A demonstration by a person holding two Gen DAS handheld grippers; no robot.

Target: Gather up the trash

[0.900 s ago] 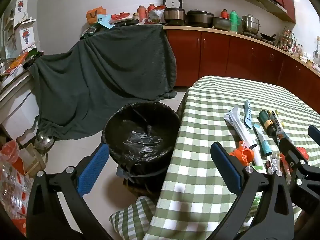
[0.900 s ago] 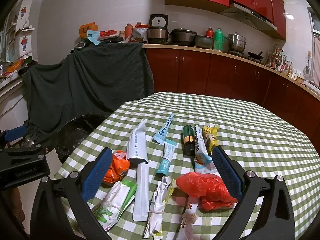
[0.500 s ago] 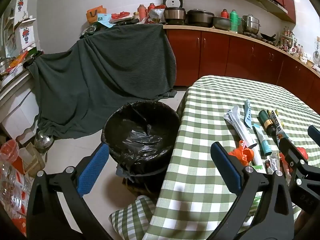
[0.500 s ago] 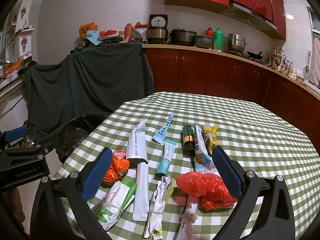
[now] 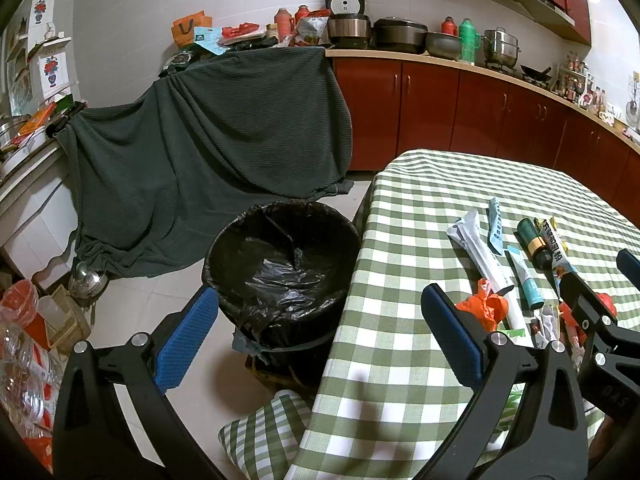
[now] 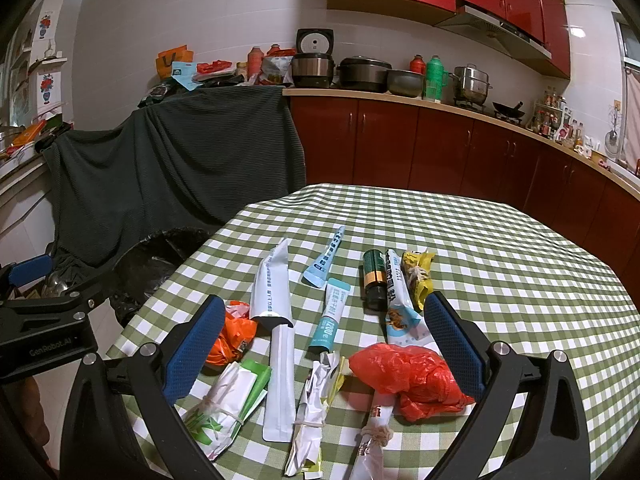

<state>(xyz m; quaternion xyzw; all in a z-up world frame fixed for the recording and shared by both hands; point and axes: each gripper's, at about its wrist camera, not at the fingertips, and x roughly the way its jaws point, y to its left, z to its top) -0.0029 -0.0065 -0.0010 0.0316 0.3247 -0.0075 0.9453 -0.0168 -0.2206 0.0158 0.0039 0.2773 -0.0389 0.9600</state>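
Observation:
Several pieces of trash lie on the green checked table: a red plastic bag, an orange wrapper, a long white packet, a blue tube, a dark battery-like cylinder, and tied paper bundles. My right gripper is open and empty, hovering just above the near trash. My left gripper is open and empty, held over the table's left edge beside the black-lined trash bin. The right gripper also shows in the left wrist view.
A dark green cloth drapes furniture behind the bin. Red cabinets with a counter of pots line the back wall. A kettle and clutter sit on the floor at left. A checked cushion lies below the table edge.

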